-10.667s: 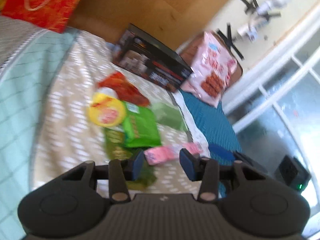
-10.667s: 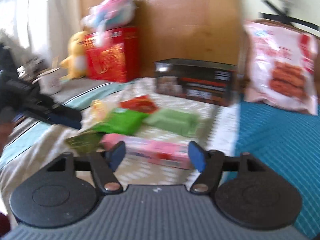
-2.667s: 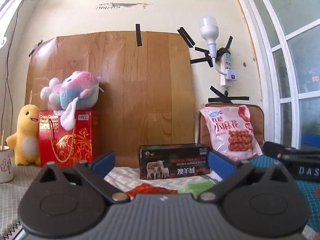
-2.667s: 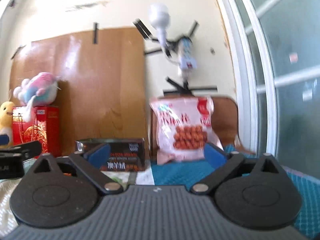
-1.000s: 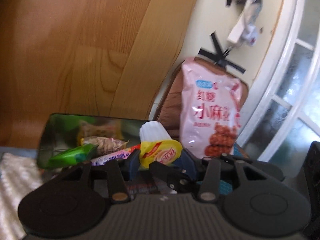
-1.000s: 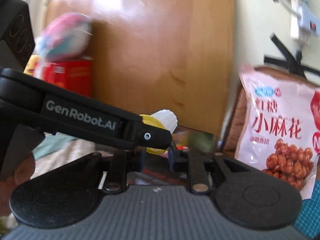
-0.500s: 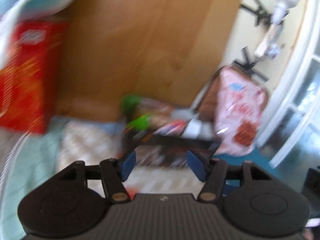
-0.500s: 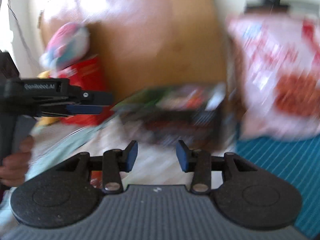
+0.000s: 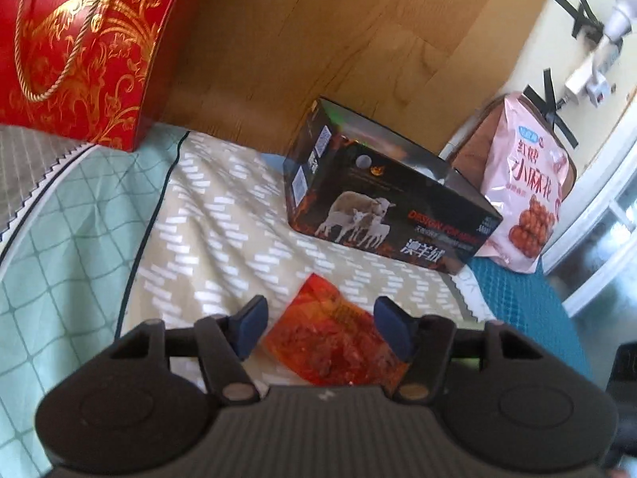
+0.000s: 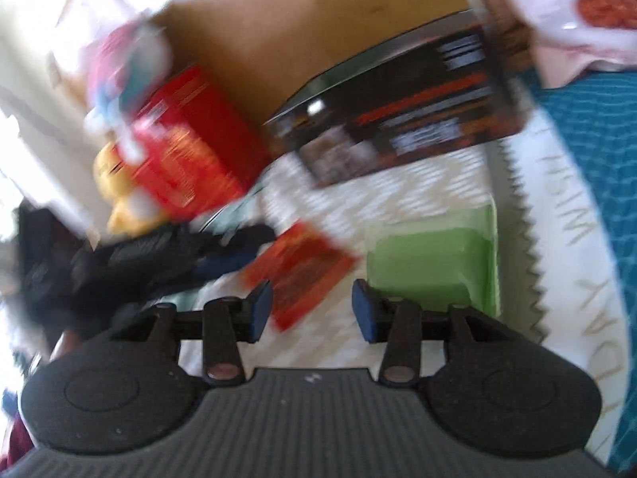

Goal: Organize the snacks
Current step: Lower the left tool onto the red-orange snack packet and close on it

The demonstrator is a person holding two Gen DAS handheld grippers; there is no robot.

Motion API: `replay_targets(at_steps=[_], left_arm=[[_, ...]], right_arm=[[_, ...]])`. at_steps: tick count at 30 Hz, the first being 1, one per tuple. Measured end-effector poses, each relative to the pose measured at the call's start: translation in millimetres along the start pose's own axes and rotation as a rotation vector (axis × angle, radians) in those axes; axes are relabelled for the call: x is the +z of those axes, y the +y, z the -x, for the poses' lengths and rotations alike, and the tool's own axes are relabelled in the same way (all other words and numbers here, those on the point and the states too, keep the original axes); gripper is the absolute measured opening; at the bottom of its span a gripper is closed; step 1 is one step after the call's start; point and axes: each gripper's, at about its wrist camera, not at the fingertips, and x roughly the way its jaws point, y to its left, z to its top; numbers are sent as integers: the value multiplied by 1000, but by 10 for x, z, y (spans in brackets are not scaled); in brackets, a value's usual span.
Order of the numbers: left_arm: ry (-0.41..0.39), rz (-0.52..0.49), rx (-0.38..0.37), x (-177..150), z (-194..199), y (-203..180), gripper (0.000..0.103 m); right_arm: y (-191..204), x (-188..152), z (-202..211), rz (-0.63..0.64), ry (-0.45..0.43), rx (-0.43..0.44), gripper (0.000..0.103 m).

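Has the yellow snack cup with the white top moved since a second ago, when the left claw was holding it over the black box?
Yes. The left claw is open over the red packet; the cup went toward the black box, where it cannot be seen.

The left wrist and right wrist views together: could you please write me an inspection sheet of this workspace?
Surface: bed cover, beige patterned panel beside a mint checked one; teal mat on the right.
Job's things: red snack packet and green packet lying flat on the cover; open black box behind them, contents not visible.
Clutter: red gift bag; pink snack bag propped beside the box; yellow plush, blurred.
Grippers: left gripper open, fingers either side of the red packet, contact unclear; right gripper open, empty.
Cables: power strip taped to the wall.
Surroundings: wooden board, glazed door at right.
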Motion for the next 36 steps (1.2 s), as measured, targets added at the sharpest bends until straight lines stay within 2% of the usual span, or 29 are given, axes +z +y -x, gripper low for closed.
replay_targets(at_steps=[3,7,10,15,22,36], left_arm=[[3,-5,-10,-54,26,-32,59],[-33,-47,-10,-131,52,-48,59],[-53,-54,-37,-152,64,-5,59],[-58,-1,-82,-133,78,91,59],[-62,-44,-48,-154,71,24,59],[-63,-59,-38,-158,71,2,59]], right_arm=[[-61,66,-80,-27,-35,-1,48],[82,51,-160,107,-46,-25,59],[160,37,-199,161,-45,-44,61],[218,9,-230,211,-47,-76,62],[235,-9,-242,231,-50,-91,62],[315,-37,-283,289,-44,-133,62]])
